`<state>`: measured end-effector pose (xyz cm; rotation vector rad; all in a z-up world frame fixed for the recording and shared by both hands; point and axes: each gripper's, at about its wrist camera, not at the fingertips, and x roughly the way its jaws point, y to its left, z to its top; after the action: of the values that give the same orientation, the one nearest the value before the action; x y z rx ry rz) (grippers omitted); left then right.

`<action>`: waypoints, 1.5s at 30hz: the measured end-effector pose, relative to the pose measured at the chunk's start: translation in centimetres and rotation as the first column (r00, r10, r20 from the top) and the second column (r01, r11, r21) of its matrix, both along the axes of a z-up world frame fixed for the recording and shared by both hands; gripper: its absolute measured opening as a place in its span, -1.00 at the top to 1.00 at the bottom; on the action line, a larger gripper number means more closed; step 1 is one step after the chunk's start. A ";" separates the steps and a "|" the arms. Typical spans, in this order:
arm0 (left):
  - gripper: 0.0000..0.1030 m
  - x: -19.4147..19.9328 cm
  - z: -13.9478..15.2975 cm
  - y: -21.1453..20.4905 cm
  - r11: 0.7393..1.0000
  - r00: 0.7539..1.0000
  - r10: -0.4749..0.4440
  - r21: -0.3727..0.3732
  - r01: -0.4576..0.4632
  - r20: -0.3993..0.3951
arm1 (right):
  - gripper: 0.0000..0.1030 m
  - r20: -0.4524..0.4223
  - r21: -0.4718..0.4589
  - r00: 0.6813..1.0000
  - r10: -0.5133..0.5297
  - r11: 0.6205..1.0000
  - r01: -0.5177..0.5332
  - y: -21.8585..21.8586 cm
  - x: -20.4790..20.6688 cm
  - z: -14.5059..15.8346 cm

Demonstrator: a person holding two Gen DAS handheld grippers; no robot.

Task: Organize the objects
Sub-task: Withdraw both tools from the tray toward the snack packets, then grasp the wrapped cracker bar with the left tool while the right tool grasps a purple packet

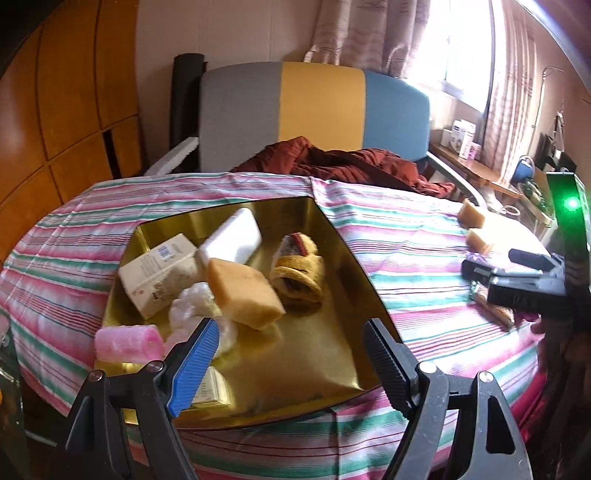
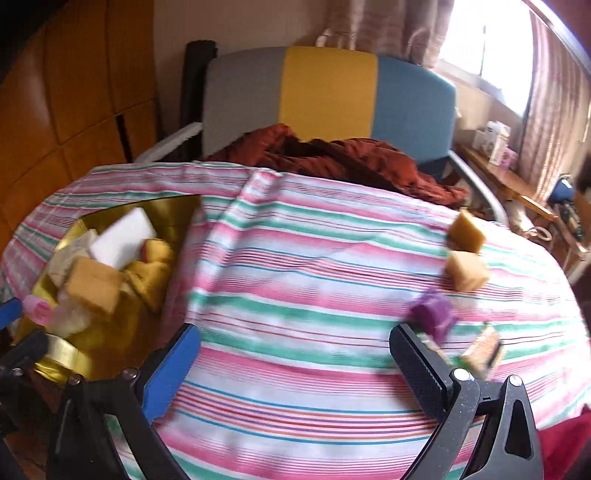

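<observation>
Both grippers, left and right, gaping wide and empty over striped cloth; gold tray crowded leftward, right-edge blocks blurred.

This is a room in a home. A striped cloth covers the table, a padded chair holds a crumpled red blanket, curtains hang at the window, and wooden cabinets line the wall.

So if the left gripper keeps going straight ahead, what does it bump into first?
Probably the bare gold floor of the tray: the open left gripper points down at it. The tan sponge block lies just beyond, though depth is unclear.
</observation>
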<state>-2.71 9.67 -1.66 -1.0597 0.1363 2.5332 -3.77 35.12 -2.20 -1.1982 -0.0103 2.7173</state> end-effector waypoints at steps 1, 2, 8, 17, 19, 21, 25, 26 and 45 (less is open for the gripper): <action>-0.59 0.1 -0.1 0.2 1.000 1.000 -0.013 0.002 0.013 0.002 | -0.99 0.000 0.006 1.000 -0.018 1.000 0.018 1.2 0.1 0.2; -0.59 0.1 -0.2 0.5 1.000 1.000 -0.030 0.003 0.030 0.009 | -0.99 -0.001 0.007 0.999 -0.038 0.999 0.038 2.5 0.2 0.4; -0.59 0.5 -0.3 2.6 0.995 0.995 -0.101 0.005 0.100 0.028 | -0.99 0.002 -0.019 0.969 -0.246 0.969 0.246 12.6 1.3 0.7; -0.59 1.2 -0.9 9.9 0.958 0.955 -0.282 -0.036 0.286 0.092 | -0.99 0.080 -0.362 0.783 -0.617 0.714 0.599 24.9 6.0 -2.0; -0.59 1.2 -1.3 12.3 0.942 0.937 -0.328 -0.037 0.334 0.123 | -0.99 0.101 -0.384 0.772 -0.627 0.692 0.612 25.4 6.3 -2.4; -0.59 0.9 -1.8 14.5 0.928 0.919 -0.360 -0.038 0.370 0.160 | -0.99 0.104 -0.410 0.779 -0.619 0.687 0.600 25.5 6.3 -2.5; -0.57 -0.1 -3.2 19.2 0.909 0.872 -0.402 0.011 0.416 0.279 | -0.99 0.090 -0.415 0.791 -0.605 0.700 0.582 25.0 6.3 -2.1; -0.56 -0.5 -3.7 20.4 0.910 0.862 -0.400 0.022 0.414 0.312 | -0.99 0.087 -0.418 0.794 -0.601 0.702 0.577 25.0 6.3 -2.2; -0.55 -4.1 -8.6 32.9 0.973 0.837 -0.217 0.039 0.228 0.503 | -0.99 0.051 -0.556 0.797 -0.602 0.646 0.523 26.5 7.0 -2.2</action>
<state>-6.82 42.55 -10.24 -1.5788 0.1318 1.9749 3.26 61.60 -4.38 -0.8886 1.0532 2.2542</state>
